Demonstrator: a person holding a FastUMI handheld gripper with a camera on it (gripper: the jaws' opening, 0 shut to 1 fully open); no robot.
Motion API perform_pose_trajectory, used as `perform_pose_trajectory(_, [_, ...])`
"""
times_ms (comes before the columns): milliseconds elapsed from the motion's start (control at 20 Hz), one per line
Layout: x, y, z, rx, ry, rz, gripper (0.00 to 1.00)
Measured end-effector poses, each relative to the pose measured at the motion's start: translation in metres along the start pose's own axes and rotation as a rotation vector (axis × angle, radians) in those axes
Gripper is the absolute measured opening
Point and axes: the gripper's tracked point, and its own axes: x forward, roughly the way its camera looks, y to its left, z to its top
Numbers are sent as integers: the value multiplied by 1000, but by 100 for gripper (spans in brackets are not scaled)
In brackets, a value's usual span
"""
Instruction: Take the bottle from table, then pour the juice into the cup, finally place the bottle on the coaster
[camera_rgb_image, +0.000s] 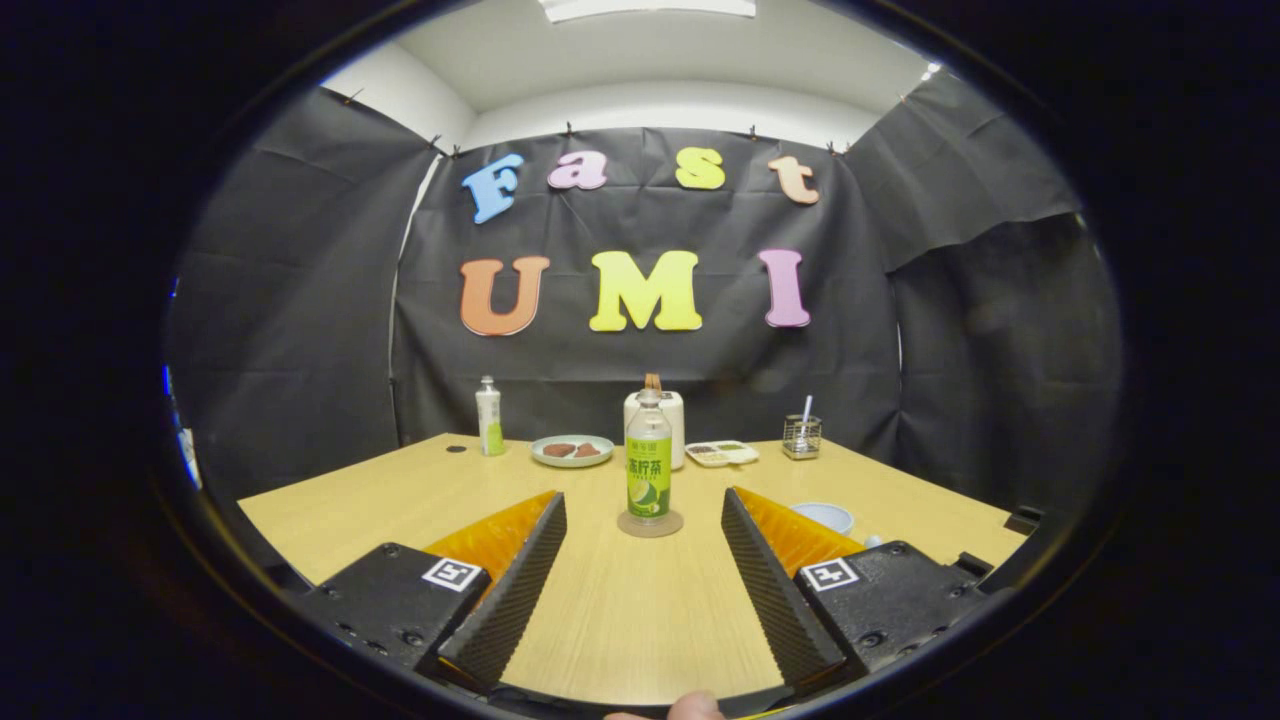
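One bottle (648, 460) sat upright on the coaster (650, 524), mid-frame, right where the job wants it.
I had the gripper (645, 520) spread wide, holding nothing, bottle just ahead between the fingers; cup (824, 515) lower right.

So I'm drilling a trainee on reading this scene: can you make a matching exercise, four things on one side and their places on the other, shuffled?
Things:
1. green-labelled clear juice bottle
2. pale round cup
3. small white bottle with green label
4. wire mesh holder

Places:
A. far back of the wooden table, left of the pale green plate
B. on the round coaster, ahead of the open tongs
C. beside the right finger
D. far back, right of the white tray

Pairs: 1-B, 2-C, 3-A, 4-D
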Motion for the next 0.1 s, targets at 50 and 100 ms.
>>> perform_pose_trajectory(50, [1, 0, 0, 2, 0, 0, 100])
perform_pose_trajectory(100, [1, 1, -1, 1, 4, 2, 100])
